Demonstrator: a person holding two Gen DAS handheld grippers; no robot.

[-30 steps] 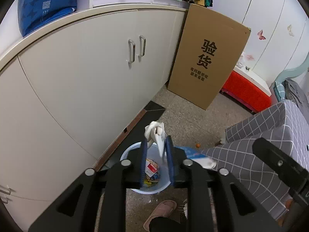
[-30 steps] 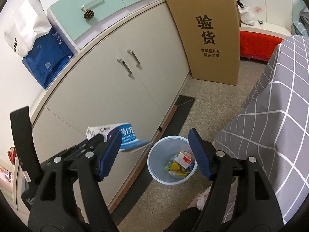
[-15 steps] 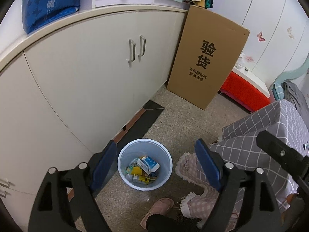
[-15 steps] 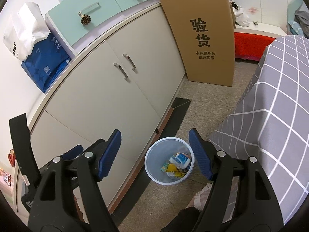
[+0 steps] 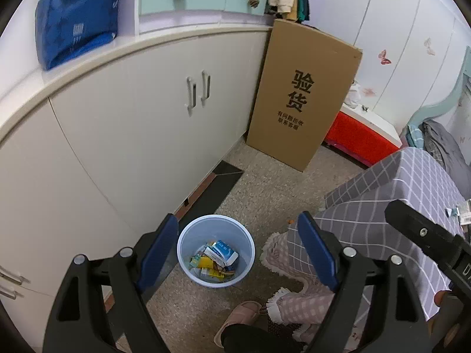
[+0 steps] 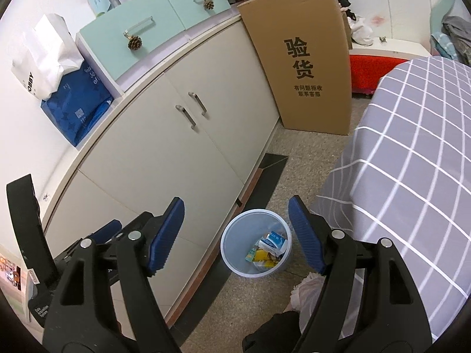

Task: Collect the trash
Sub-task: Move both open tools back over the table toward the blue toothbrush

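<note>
Speckled grey stone floor (image 5: 273,194) runs between a long run of cream cabinet doors with metal bar handles (image 5: 164,135) and a table draped in a grey cloth with white grid lines (image 6: 412,158). Round pale-blue plastic waste bin (image 5: 188,253) stands on the floor just beside the cabinet base, near the hanging edge of the cloth. Trash sits in the bottom of it — a white-and-blue carton (image 5: 225,252) on top of yellow and green wrappers (image 5: 203,263); same pile shows in the right wrist view, carton (image 6: 273,239) uppermost.

Left gripper (image 5: 237,250) hangs above the bin, blue-padded fingers (image 5: 159,247) spread wide, nothing between them — the bin mouth shows in the gap. Right gripper (image 6: 235,235) also high over the floor, blue ribbed pads (image 6: 166,232) wide apart and empty; the bin (image 6: 232,253) shows between them, nearer the right-hand finger.

Tall flat brown cardboard box with black Chinese characters (image 5: 300,97) leans upright against the far end of the cabinets. Behind it a low red box with a white top (image 5: 359,138). On the countertop: a dark blue bag (image 6: 76,111) with a white paper bag (image 6: 44,58) resting on it, next to mint-green drawer fronts (image 6: 141,35) with pinecone-shaped pendants hanging at the handles. A pink slipper (image 5: 238,314) and fuzzy pink checked trouser cuffs (image 5: 279,247) sit at the lower edge, just beside the bin.
</note>
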